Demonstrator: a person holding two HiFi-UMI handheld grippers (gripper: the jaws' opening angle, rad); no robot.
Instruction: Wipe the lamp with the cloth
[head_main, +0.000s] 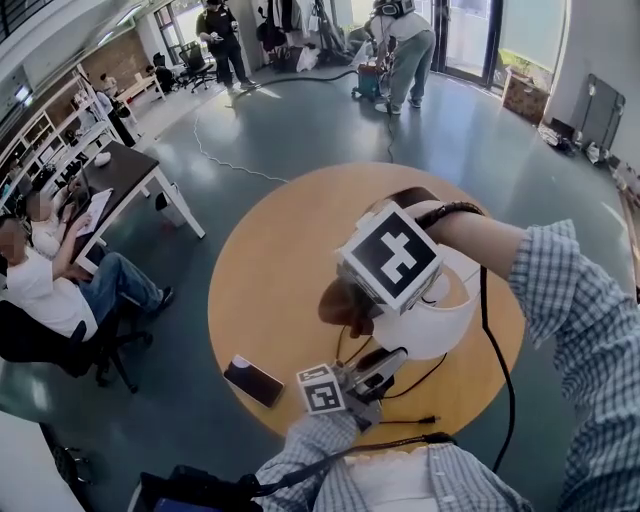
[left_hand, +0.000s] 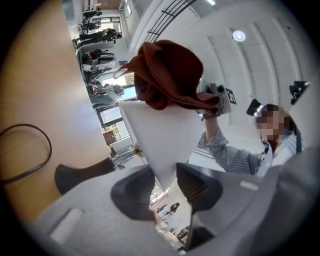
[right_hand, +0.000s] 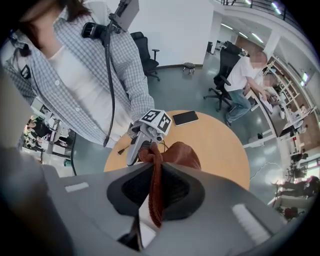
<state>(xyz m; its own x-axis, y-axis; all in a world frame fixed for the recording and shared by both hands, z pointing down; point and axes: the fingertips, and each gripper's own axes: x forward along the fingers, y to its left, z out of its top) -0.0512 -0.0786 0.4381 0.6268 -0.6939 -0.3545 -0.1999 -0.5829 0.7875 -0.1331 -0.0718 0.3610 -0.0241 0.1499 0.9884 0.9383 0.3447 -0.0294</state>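
Two claws engaged: left claw (left_hand: 167, 186) clamps white lamp (left_hand: 160, 135) by shade rim; right claw (right_hand: 156, 187) closed on brown cloth (left_hand: 167, 75), resting on shade top, above table (head_main: 270, 260). Wiping seems under way; most of shade probably left.

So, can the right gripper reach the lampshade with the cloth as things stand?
Probably yes: the right gripper, shut on the cloth, sits right over the lampshade, which the left gripper holds.

Before me, the round wooden worktop (head_main: 280, 250) carries a dark phone (head_main: 253, 381) near its edge, a loose black cable (head_main: 415, 378) and the white lamp (head_main: 440, 330).
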